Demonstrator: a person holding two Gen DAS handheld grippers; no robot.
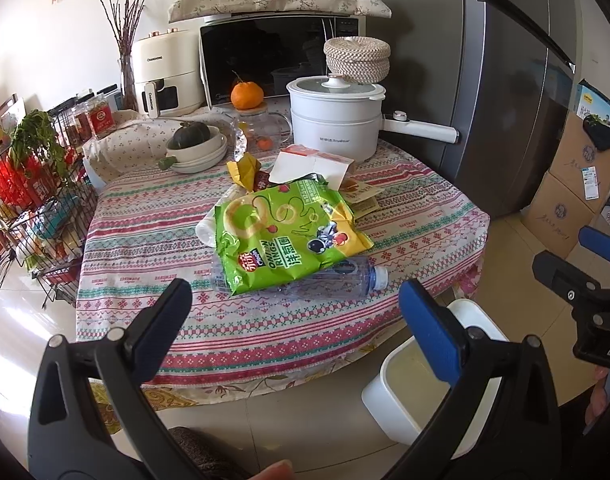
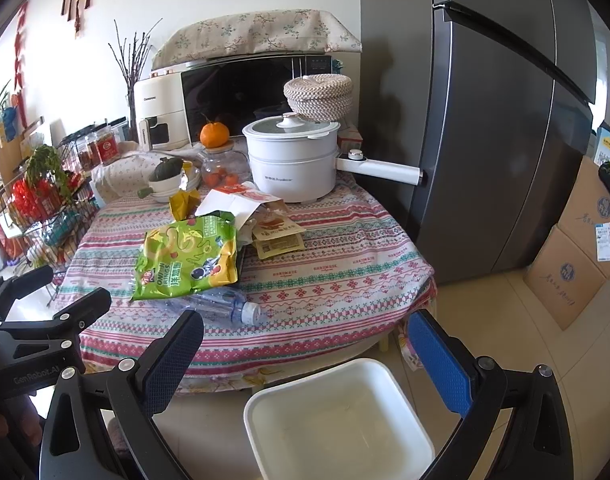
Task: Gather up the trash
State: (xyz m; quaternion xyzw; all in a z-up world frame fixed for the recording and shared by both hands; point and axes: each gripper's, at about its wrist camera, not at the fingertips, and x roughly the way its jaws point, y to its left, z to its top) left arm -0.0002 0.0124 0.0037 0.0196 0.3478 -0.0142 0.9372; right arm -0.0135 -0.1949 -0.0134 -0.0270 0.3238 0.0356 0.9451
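Kitchen clutter fills the back of the round worktop (image 1: 153,240), which is covered by a striped patterned cloth, so the trash is gathered toward its near edge, within reach. A green onion-ring snack bag (image 1: 283,232) is laid over a clear crushed plastic bottle (image 1: 337,276), with a white torn paper carton (image 1: 313,168) and brown sachets (image 2: 279,236) just behind. An open white square plastic bin (image 2: 337,420) is set on the floor just beside the worktop, presumably so items can be dropped straight in. Both the left tongs (image 1: 295,308) and the right tongs (image 2: 305,344) are held wide apart and empty, short of the heap, apparently ready for a first pick.
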